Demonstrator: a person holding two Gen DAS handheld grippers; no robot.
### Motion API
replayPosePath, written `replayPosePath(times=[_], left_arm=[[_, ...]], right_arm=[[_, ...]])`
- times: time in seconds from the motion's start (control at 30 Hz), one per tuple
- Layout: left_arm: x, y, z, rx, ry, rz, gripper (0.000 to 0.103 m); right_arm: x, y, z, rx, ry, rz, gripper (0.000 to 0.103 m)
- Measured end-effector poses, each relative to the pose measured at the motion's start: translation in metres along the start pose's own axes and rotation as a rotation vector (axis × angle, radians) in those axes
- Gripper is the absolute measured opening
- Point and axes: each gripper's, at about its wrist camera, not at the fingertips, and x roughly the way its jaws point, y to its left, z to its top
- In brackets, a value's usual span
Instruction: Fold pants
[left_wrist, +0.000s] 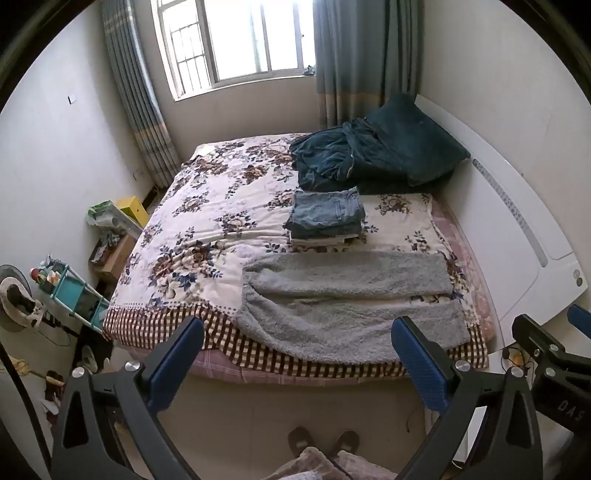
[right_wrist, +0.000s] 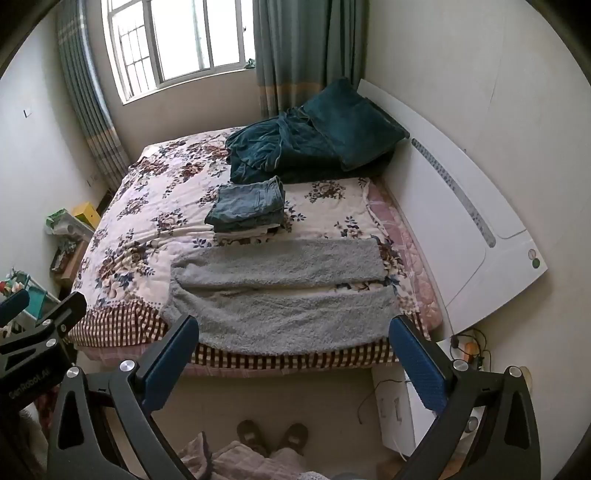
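Grey fleece pants (left_wrist: 347, 306) lie spread flat on the flowered bed (left_wrist: 207, 221), ready for folding.
My left gripper (left_wrist: 295, 354) and right gripper (right_wrist: 295, 354) hover released, holding nothing.

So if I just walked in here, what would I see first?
Probably the fluffy grey pants spread flat across the near edge of the flowery bed, legs side by side. Right behind them sits a neat stack of folded jeans, and a dark teal blanket is heaped by the white headboard.
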Motion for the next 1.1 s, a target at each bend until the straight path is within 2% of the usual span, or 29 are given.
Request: replayPosePath(times=[1.1], left_arm=[[-0.008, 0.002, 0.014, -0.004, -0.009, 0.005, 0.103]], right_arm=[[-0.002, -0.001, 0.001, 0.003, -0.006, 0.001, 0.103]])
